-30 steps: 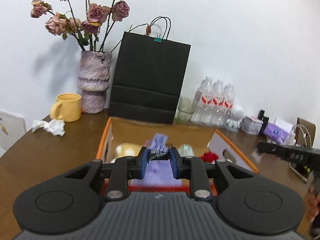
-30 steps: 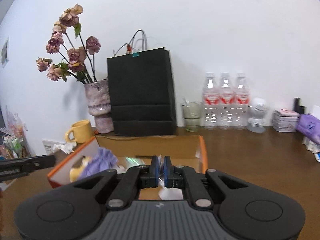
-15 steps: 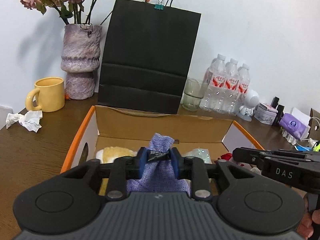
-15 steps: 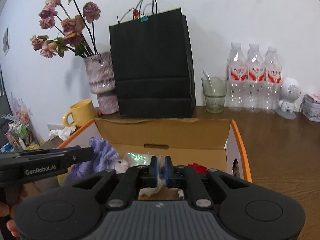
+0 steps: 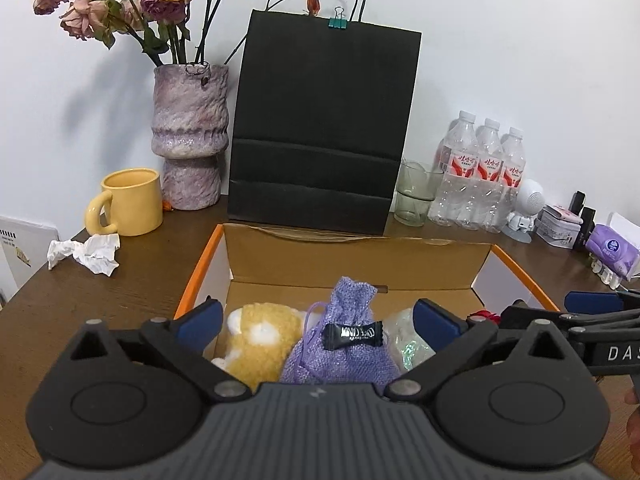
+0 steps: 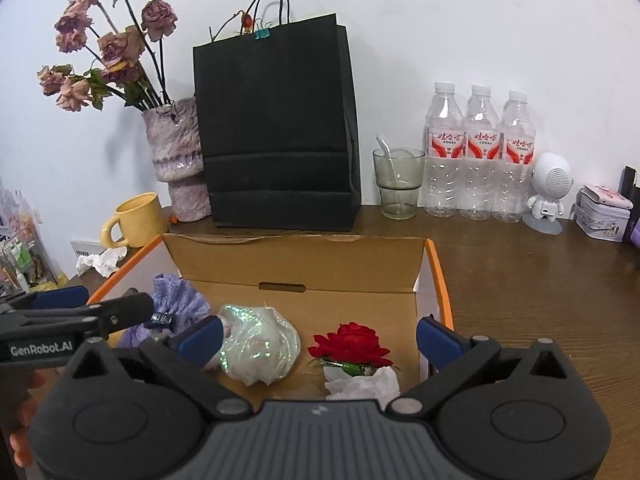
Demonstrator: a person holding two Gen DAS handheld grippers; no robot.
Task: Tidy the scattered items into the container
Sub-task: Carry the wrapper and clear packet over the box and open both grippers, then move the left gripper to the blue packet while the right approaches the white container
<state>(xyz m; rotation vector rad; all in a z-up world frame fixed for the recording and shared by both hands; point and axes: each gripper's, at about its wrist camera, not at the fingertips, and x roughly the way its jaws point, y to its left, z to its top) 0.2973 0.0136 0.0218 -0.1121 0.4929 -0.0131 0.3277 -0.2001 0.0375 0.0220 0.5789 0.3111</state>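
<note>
Three water bottles [image 6: 480, 152], one mug [image 5: 130, 202], perhaps six wilted roses [image 6: 116, 46].

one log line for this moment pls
left gripper: opening, above black candy on purple pouch | right gripper: opening, above crumpled white tissue | cardboard box

The cardboard box [image 6: 296, 264] stands open at the top, so a gripper can come in from above. Its floor is crowded on the left: a yellow plush toy [image 5: 256, 336], a purple drawstring pouch [image 5: 344, 352] with a black candy [image 5: 352, 334] on it, and an iridescent wrapped bundle [image 6: 260, 344] lie close together. On the right a red rose [image 6: 352, 340] and a crumpled tissue [image 6: 368, 384] leave bare cardboard towards the back wall. Just behind the box a black paper bag [image 6: 276, 136] blocks the way. The brown table [image 6: 540, 280] lies bare to the right of the box, up to the water bottles [image 6: 480, 152] and drinking glass [image 6: 398, 184].
</note>
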